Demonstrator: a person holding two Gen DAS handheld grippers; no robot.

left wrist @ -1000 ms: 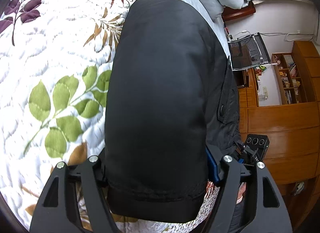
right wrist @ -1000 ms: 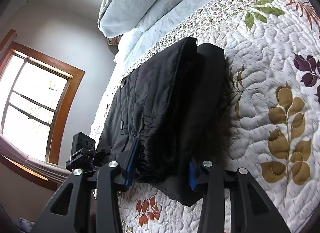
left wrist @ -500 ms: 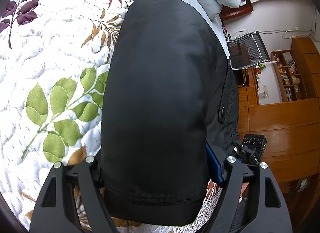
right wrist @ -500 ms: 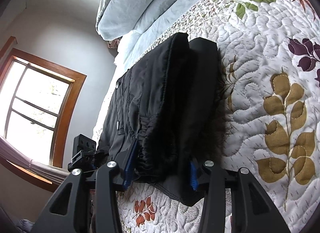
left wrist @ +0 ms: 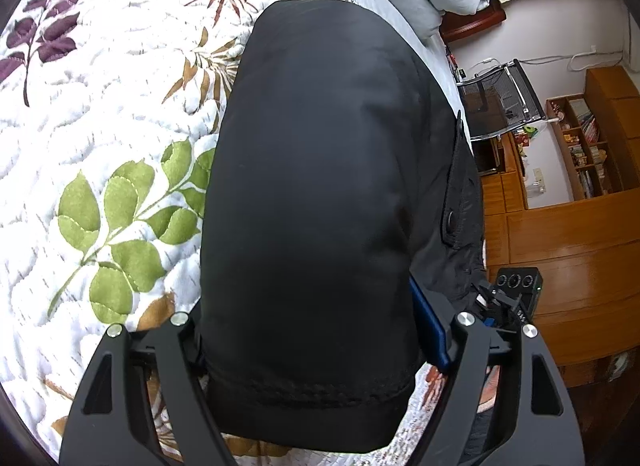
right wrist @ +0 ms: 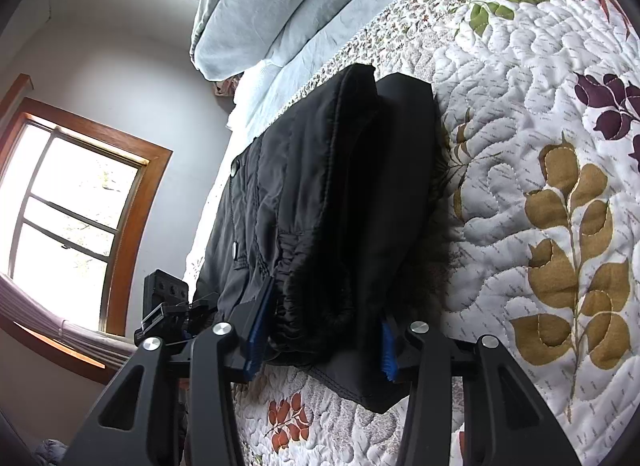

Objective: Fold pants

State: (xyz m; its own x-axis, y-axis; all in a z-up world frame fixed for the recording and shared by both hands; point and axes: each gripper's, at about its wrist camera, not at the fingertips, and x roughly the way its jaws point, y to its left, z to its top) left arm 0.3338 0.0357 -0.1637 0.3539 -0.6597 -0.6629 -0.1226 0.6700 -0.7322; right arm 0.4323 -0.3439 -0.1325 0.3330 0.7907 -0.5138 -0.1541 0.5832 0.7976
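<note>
Pants (left wrist: 312,193) — black, folded, no readable label, on leaf-print quilt (left wrist: 100,137)

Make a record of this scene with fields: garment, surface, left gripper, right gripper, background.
garment: black pants, folded into a thick bundle
surface: leaf-print quilt on a bed; the pants lie on it
left gripper: straddles the hem end, pants between the jaws, which have just been opening; whether the pads press is unclear
right gripper: blue pads against both sides of the gathered waistband end
background: pale blue pillows at the head of the bed
</note>
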